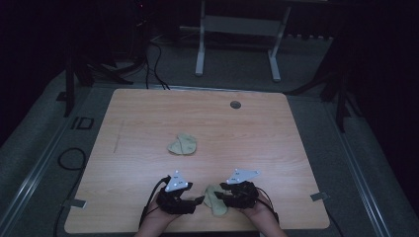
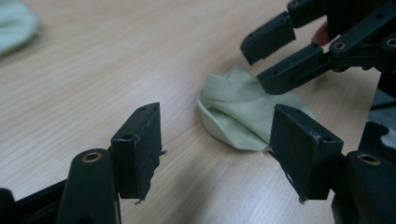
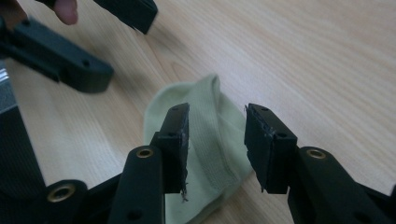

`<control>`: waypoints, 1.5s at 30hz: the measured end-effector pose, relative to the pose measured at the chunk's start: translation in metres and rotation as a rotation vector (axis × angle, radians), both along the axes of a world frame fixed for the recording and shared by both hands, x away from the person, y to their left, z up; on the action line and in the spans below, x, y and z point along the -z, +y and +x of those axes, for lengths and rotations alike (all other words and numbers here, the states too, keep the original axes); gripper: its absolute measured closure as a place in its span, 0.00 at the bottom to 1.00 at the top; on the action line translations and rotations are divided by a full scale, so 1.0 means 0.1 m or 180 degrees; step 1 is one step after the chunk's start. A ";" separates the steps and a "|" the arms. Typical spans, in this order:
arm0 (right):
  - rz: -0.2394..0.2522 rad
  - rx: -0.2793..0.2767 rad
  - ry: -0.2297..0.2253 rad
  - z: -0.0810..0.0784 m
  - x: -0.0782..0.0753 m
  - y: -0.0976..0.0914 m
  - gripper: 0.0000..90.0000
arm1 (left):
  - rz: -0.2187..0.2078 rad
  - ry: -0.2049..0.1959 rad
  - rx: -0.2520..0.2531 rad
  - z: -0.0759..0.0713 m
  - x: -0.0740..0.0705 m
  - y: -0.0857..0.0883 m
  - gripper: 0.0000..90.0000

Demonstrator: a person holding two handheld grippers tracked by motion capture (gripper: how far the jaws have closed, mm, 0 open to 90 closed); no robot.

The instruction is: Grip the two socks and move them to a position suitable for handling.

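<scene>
A pale green sock (image 1: 215,201) lies flat near the table's front edge, between my two grippers. My right gripper (image 1: 220,193) hovers over its right side, jaws apart; in the right gripper view the sock (image 3: 161,109) shows below and between the open jaws (image 3: 217,119), and neither pad presses on it. My left gripper (image 1: 199,200) stands just left of the sock, open and with nothing held. In the left gripper view the sock (image 2: 233,114) lies ahead of the jaws (image 2: 217,135), with the right gripper (image 2: 275,56) above it. A second sock (image 1: 183,144) lies crumpled at mid-table.
The wooden table (image 1: 148,118) has a round grommet hole (image 1: 235,104) near its far edge. Cables trail from both grippers over the front edge. A white desk frame (image 1: 237,39) stands on the floor beyond the table.
</scene>
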State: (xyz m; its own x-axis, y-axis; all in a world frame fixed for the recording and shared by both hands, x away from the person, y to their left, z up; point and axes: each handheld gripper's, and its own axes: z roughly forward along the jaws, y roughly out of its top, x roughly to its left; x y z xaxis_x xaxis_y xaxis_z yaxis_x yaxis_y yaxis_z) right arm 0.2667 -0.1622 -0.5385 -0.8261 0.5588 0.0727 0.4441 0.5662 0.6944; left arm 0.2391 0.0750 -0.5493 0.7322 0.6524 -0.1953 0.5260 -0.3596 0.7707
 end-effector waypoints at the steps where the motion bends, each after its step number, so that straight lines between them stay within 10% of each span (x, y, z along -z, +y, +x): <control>1: -0.0001 -0.0005 0.0021 0.01 0.02 0.00 0.67 | 0.0012 0.0012 0.0025 0.01 0.01 -0.02 0.40; 21: -0.0269 -0.0164 0.0018 -0.03 0.15 0.07 0.94 | 0.0219 0.0217 0.0225 0.19 0.19 -0.24 0.96; 38: 0.0100 0.0148 -0.0314 -0.12 -0.45 -0.36 0.95 | 0.0285 0.0002 -0.0044 0.05 -0.09 -0.12 0.98; 45: 0.0124 0.0310 -0.0257 -0.15 -0.41 -0.56 0.95 | 0.0345 -0.0031 -0.0209 -0.05 -0.17 -0.02 0.98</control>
